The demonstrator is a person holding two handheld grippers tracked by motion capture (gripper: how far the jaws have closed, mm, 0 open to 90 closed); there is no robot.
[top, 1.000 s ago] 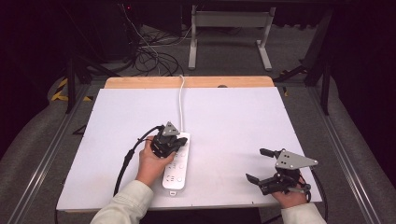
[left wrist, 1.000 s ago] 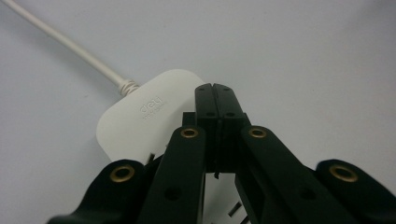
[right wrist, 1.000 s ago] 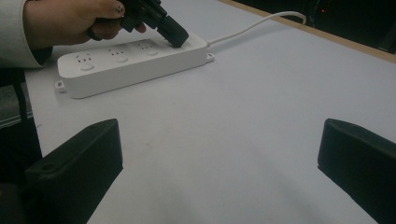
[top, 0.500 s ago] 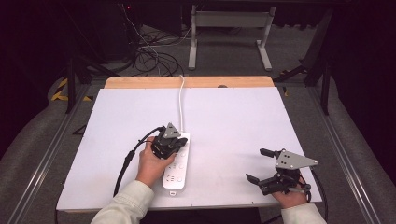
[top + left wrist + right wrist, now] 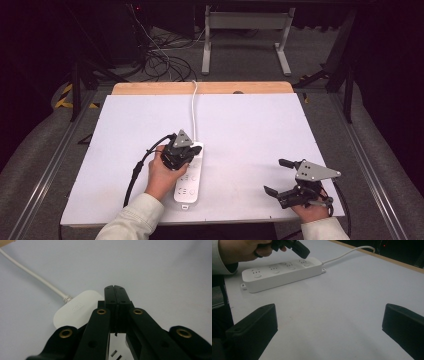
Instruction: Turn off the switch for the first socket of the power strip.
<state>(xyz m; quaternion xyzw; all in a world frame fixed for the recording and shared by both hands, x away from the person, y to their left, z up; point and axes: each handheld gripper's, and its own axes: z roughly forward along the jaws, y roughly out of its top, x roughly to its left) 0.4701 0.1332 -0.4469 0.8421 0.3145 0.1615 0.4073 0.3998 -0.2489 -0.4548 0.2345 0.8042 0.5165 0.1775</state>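
We seem to be in a lab or test room: a white-topped table (image 5: 250, 130) stands mid-frame on grey carpet, with tangled cables (image 5: 160, 60) at upper left, a metal stand (image 5: 245, 30) at top centre, and dark surroundings.

A white power strip (image 5: 189, 172) is lying lengthwise on the white desk (image 5: 250, 135), its white cord (image 5: 193, 112) running away over the far wooden edge. Beyond the desk, dark cables (image 5: 162, 60) are sprawling on the grey floor (image 5: 240, 60) beside a metal stand (image 5: 245, 30).
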